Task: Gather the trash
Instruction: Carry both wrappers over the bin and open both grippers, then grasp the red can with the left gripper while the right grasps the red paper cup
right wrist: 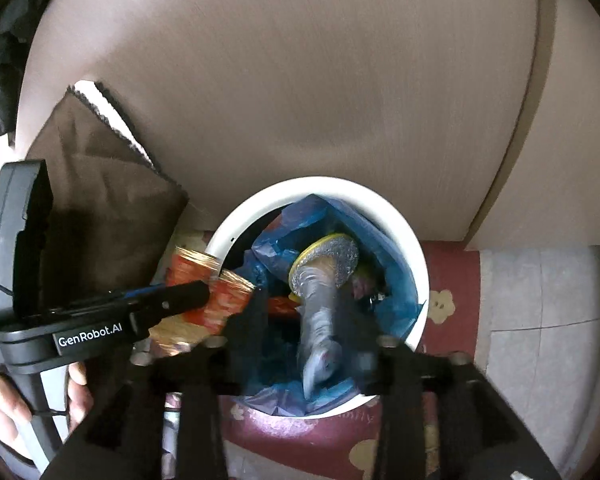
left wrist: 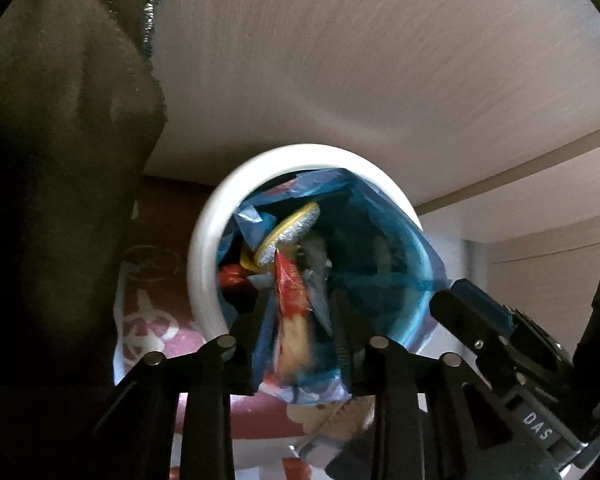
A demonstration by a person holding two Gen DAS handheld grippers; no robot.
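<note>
On a red patterned mat (right wrist: 452, 276), the bin (right wrist: 404, 216); left tongs (left wrist: 300, 320) around a blurred red wrapper (left wrist: 292, 292); right tongs (right wrist: 312, 320) parted.

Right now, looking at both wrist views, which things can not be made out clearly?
- Grey item, right wrist view: motion blur; what it is stays unclear.
- Red wrapper, left wrist view: blurred, so whether the left gripper presses it is unclear.
- Bottom of the bin, both views: hidden by the blue liner and trash.
</note>
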